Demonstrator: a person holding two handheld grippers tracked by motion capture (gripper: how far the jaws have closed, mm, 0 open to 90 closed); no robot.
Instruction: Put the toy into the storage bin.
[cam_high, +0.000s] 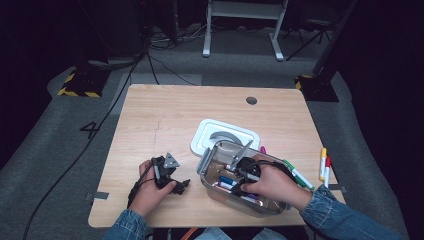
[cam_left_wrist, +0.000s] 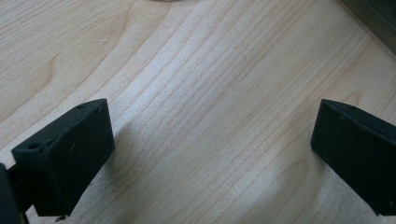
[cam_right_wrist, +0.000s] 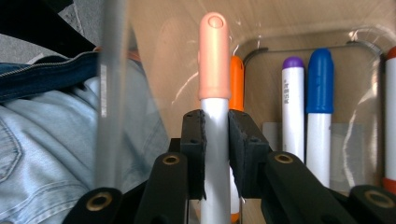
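My right gripper (cam_right_wrist: 215, 126) is shut on a white marker with a peach cap (cam_right_wrist: 215, 56), cap pointing away from the jaws. In the high view this gripper (cam_high: 240, 185) is down inside a clear plastic bin (cam_high: 209, 167) at the table's front right. On the bin floor lie an orange-capped marker (cam_right_wrist: 237, 81), a purple-capped one (cam_right_wrist: 293, 98), a blue-capped one (cam_right_wrist: 319, 93) and a red-tipped one (cam_right_wrist: 391, 116). My left gripper (cam_left_wrist: 212, 140) stands open just above bare wood. In the high view the left gripper (cam_high: 172, 180) rests left of the bin.
The bin's white lid (cam_high: 205, 132) lies flat just behind it. A green marker (cam_high: 300, 176) and a yellow and a red marker (cam_high: 324, 165) lie on the table (cam_high: 160, 115) right of the bin. A pink tip (cam_high: 263, 149) shows at the bin's back corner.
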